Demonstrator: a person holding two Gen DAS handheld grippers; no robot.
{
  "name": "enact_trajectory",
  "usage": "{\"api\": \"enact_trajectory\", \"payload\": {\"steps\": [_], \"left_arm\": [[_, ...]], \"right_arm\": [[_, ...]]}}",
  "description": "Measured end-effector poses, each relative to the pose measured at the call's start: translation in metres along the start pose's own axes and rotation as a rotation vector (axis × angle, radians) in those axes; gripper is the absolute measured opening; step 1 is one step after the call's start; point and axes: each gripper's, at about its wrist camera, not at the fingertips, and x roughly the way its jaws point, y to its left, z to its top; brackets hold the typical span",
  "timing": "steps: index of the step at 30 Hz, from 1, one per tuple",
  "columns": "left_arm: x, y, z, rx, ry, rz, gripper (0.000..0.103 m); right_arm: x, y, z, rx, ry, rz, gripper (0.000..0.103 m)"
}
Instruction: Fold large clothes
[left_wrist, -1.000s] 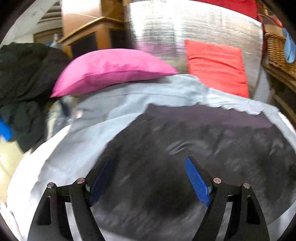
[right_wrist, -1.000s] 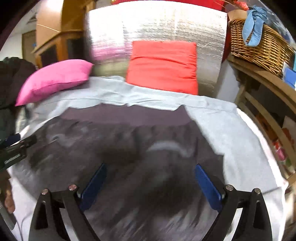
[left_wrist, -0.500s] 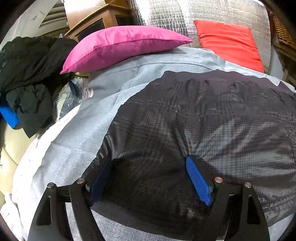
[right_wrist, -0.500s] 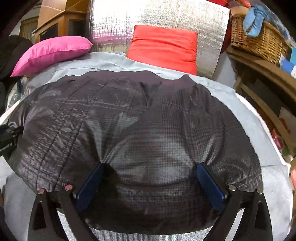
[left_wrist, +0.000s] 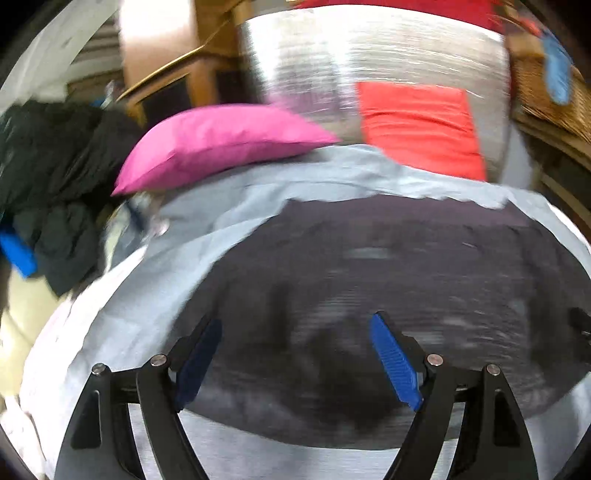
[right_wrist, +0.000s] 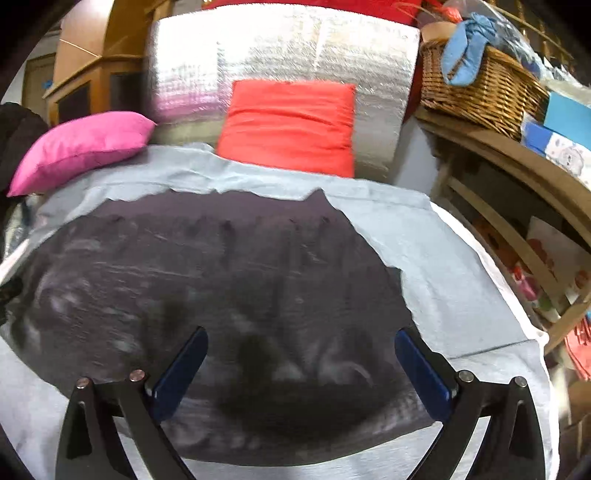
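Dark garment (right_wrist: 207, 280) flat on grey sheet (right_wrist: 443, 266), both tongs wide.

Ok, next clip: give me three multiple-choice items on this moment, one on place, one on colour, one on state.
1. Where does the dark garment lie?
A on the grey sheet
B in the wicker basket
C on a shelf

2. What colour is the pillow at the left?
A green
B pink
C white

3. How do the left tongs stand?
A shut on the sheet
B shut on a pillow
C open

Key: 1 A, sheet shows all round it; 2 B, plainly pink; 3 C, blue pads stand wide apart.
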Motion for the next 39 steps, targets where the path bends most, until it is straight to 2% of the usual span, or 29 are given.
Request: {"api": "enact_trajectory", "payload": {"steps": [2,5,10,15,17,18,19,21,24,27,31,36,39], "left_arm": [[0.005,-0.025,-0.006,0.068,0.014,-0.008,0.083],[0.028,-0.048,-0.019,0.142,0.079,0.043,0.083],[0.045,-0.045,-0.027,0.116,0.124,0.027,0.086],[0.047,-0.044,-0.021,0.124,0.157,0.014,0.086],[0.039,-0.034,-0.011,0.102,0.167,-0.040,0.086],[0.030,-0.025,-0.006,0.080,0.145,-0.055,0.086],[0.022,-0.010,-0.001,0.051,0.102,-0.045,0.086],[0.005,0.015,0.002,-0.017,0.036,-0.011,0.086],[0.002,0.052,0.001,-0.087,0.015,0.058,0.085],[0.017,0.081,-0.008,-0.114,0.059,0.165,0.085],[0.043,0.102,-0.027,-0.129,0.139,0.221,0.087],[0.054,0.093,-0.032,-0.090,0.147,0.245,0.087],[0.059,0.101,-0.039,-0.147,0.167,0.207,0.088]], "right_arm": [[0.015,-0.005,-0.005,-0.012,0.043,-0.030,0.102],[0.029,-0.015,-0.021,0.018,0.107,-0.027,0.102],[0.037,-0.019,-0.020,0.023,0.137,-0.005,0.103],[0.040,-0.018,-0.026,0.036,0.113,-0.007,0.102],[0.038,-0.021,-0.023,0.059,0.135,0.003,0.103],[0.029,-0.020,-0.023,0.062,0.141,-0.002,0.102],[0.022,-0.023,-0.020,0.060,0.130,-0.011,0.102],[-0.005,-0.023,-0.011,0.053,0.033,-0.012,0.102],[-0.029,-0.014,-0.004,0.051,-0.014,0.047,0.102],[-0.038,0.009,-0.002,0.014,-0.033,0.095,0.102],[-0.020,0.041,-0.005,-0.036,-0.016,0.106,0.102],[0.021,0.053,-0.034,-0.056,0.113,0.095,0.103],[0.021,0.053,-0.038,-0.071,0.101,0.082,0.103]]}}
